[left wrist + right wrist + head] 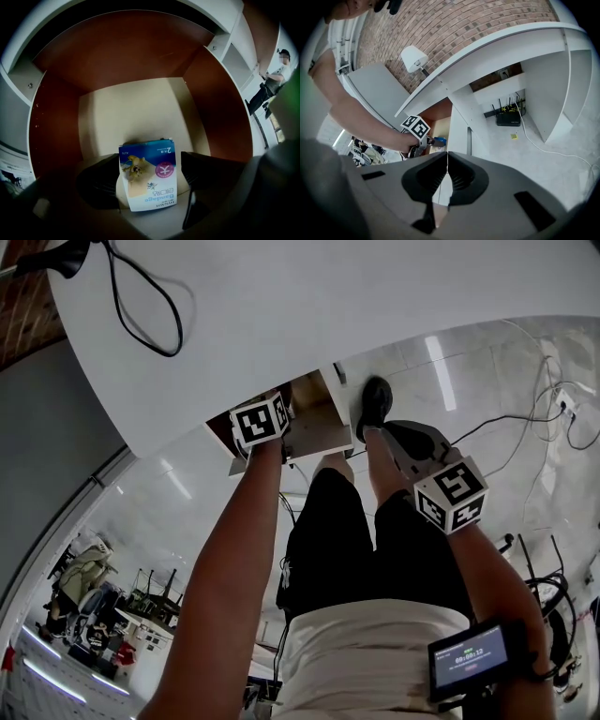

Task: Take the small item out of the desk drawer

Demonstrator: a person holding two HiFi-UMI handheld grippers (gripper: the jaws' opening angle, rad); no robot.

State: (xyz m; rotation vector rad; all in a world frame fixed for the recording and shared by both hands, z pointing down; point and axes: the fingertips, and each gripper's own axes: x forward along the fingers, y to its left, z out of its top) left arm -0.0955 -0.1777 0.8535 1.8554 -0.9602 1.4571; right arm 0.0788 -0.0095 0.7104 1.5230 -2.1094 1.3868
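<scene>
A small blue and white bandage box (149, 176) stands between the jaws of my left gripper (150, 180), which is shut on its two sides. Behind it are the cream floor (136, 108) and brown walls of the open desk drawer. In the head view the left gripper's marker cube (261, 423) sits at the drawer (319, 423) mouth under the white desk. The right gripper view shows the left gripper (432, 140) with the blue box (440, 140) at its tip. My right gripper (447, 161) is shut and empty, held out in front of the desk, apart from the drawer.
The white desk top (328, 296) carries a black cable (141, 306). The person's legs and a black shoe (375, 404) are below the drawer. A black router (507, 119) and white cord lie under the desk. A white lamp (414, 57) stands by the brick wall.
</scene>
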